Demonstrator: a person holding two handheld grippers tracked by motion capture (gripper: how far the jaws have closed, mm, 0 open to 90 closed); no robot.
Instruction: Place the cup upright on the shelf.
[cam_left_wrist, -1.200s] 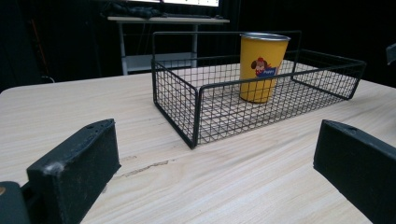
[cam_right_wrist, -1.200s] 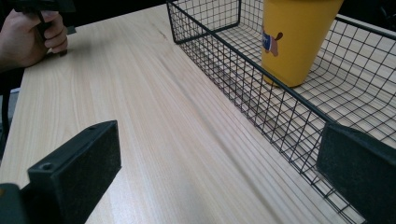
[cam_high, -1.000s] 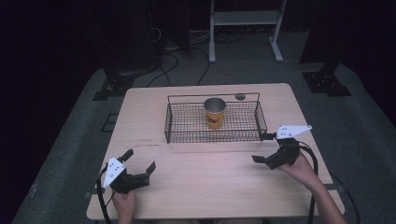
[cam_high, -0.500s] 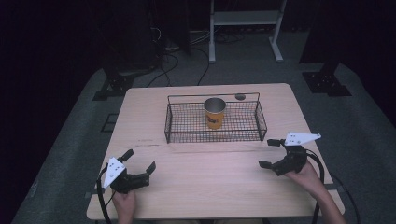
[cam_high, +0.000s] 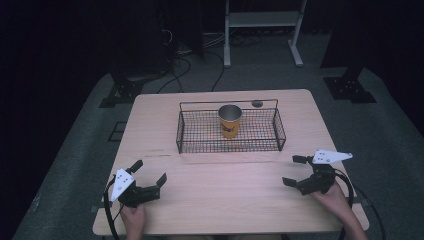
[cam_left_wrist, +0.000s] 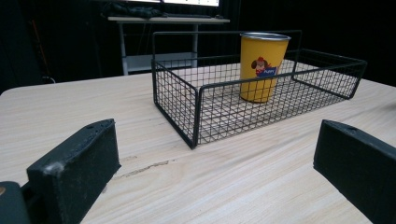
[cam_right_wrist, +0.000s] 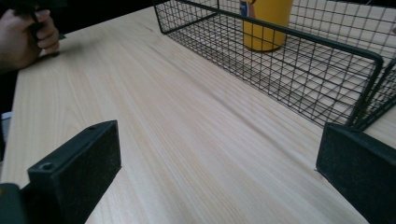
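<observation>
A yellow cup (cam_high: 230, 120) with a metal rim stands upright inside a black wire basket (cam_high: 187, 135) at the middle back of the wooden table (cam_high: 235, 192). The left gripper view shows the cup (cam_left_wrist: 262, 65) in the basket (cam_left_wrist: 187, 109) ahead of its jaws. My left gripper (cam_high: 148, 172) rests open near the front left corner, nothing between its jaws. My right gripper (cam_high: 294, 170) rests open at the front right, jaws pointing left, empty. From the right gripper view, the cup (cam_right_wrist: 266, 21) and basket (cam_right_wrist: 299, 60) lie ahead to the right.
A small dark round object (cam_high: 257, 104) lies on the table behind the basket. The other hand (cam_right_wrist: 25, 35) is visible far off in the right gripper view. A metal stand (cam_high: 262, 22) and cables sit on the floor beyond the table.
My right gripper has moved back toward the front right of the table, away from the basket's right end, and lowered. The left gripper has not moved.
</observation>
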